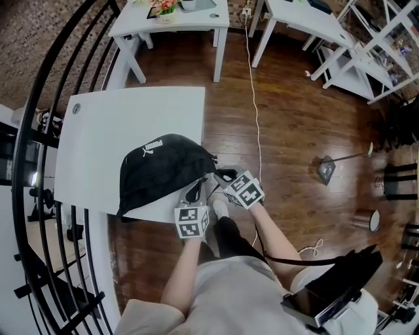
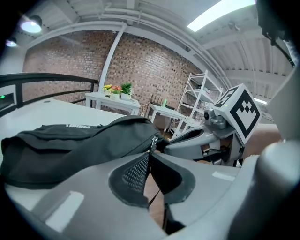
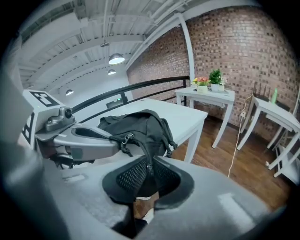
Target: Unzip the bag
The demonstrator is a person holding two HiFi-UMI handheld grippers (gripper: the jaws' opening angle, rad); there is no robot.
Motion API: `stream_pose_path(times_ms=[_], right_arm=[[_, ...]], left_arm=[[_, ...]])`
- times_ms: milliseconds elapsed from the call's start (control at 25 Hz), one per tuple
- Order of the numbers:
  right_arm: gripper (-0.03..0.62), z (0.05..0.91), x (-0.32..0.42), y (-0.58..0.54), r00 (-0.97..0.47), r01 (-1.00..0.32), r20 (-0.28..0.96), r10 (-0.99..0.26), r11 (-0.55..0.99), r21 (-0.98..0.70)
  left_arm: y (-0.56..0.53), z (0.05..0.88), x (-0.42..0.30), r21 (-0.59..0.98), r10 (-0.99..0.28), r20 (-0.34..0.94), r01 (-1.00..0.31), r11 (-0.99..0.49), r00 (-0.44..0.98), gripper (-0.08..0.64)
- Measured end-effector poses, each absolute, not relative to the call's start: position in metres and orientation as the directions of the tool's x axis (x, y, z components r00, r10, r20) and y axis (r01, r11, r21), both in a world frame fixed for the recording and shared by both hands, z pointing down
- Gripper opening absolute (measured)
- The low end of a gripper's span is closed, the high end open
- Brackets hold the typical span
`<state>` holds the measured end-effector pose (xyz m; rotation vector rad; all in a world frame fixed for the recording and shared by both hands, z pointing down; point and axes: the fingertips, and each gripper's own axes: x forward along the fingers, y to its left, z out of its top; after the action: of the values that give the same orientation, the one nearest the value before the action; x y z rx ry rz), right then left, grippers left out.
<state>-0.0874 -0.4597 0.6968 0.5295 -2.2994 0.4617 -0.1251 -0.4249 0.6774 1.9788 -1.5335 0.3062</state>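
Note:
A black waist bag (image 1: 163, 170) with a white logo lies on the white table (image 1: 131, 111), near its front edge. Both grippers meet at the bag's right end. My left gripper (image 1: 195, 193) is shut on a thin black strap at that end; in the left gripper view the pads (image 2: 136, 171) pinch it just below a metal zipper pull (image 2: 153, 140). My right gripper (image 1: 220, 175) is shut on a narrow black pull strap with a small metal piece, which runs from the bag (image 3: 140, 124) down between its pads (image 3: 133, 176). The left gripper (image 3: 115, 140) shows beside it.
A black curved railing (image 1: 39, 131) runs along the table's left side. Wooden floor (image 1: 294, 131) lies to the right, crossed by a white cable (image 1: 255, 111). More white tables (image 1: 177, 19) and white shelving (image 1: 380, 46) stand at the back. The person's legs are below the table's edge.

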Motion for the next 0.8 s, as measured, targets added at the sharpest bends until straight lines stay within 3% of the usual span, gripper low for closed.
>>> stream_pose_path(times_ms=[520, 800], right_arm=[[0.032, 0.73, -0.071, -0.46, -0.581, -0.561, 0.771, -0.261, 0.814, -0.148], [0.032, 0.74, -0.071, -0.471, -0.546, -0.627, 0.776, -0.315, 0.768, -0.13]], left_arm=[[-0.328, 0.723, -0.245, 0.211, -0.68, 0.718, -0.977, 0.011, 0.148, 0.02], [-0.257, 0.734, -0.408, 0.045, -0.626, 0.772, -0.973, 0.226, -0.11, 0.021]])
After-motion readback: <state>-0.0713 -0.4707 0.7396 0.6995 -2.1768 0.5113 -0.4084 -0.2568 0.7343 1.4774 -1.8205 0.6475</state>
